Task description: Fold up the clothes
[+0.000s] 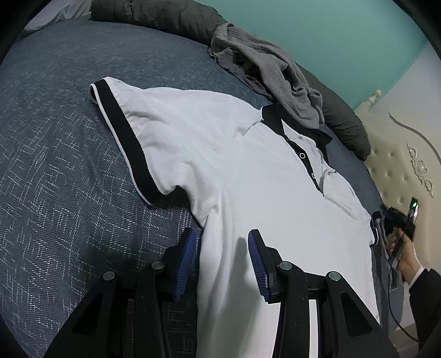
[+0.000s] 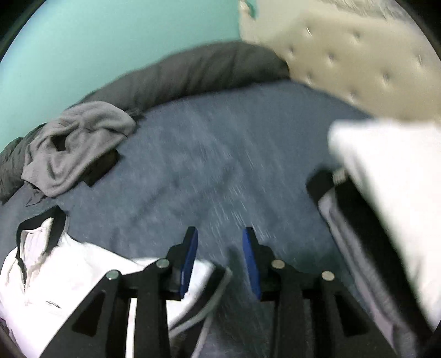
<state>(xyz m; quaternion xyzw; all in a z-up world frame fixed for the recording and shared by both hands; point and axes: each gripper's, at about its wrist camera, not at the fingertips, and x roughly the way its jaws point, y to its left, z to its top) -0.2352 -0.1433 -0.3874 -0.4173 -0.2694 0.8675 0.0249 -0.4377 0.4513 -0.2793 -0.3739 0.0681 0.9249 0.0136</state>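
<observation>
A white polo shirt (image 1: pixel 248 170) with a black collar and black sleeve bands lies face up and flat on the blue-grey bed cover (image 1: pixel 69 165). My left gripper (image 1: pixel 222 234) is open and straddles the shirt's side edge just below the near sleeve's armpit, with fabric lying flat between the blue pads. In the blurred right wrist view my right gripper (image 2: pixel 220 231) is open above the bed cover (image 2: pixel 220 151) with nothing between its fingers. The shirt's (image 2: pixel 55 275) other sleeve lies under its left finger. A hand (image 1: pixel 405 256) holds that gripper at the shirt's far side.
A crumpled grey garment (image 1: pixel 270 71) (image 2: pixel 74 143) lies beyond the collar. A dark grey quilt (image 1: pixel 165 16) (image 2: pixel 206 68) runs along the teal wall. A cream tufted headboard (image 1: pixel 399 154) (image 2: pixel 358 55) stands to the right. A blurred white and black cloth item (image 2: pixel 399 179) sits at right.
</observation>
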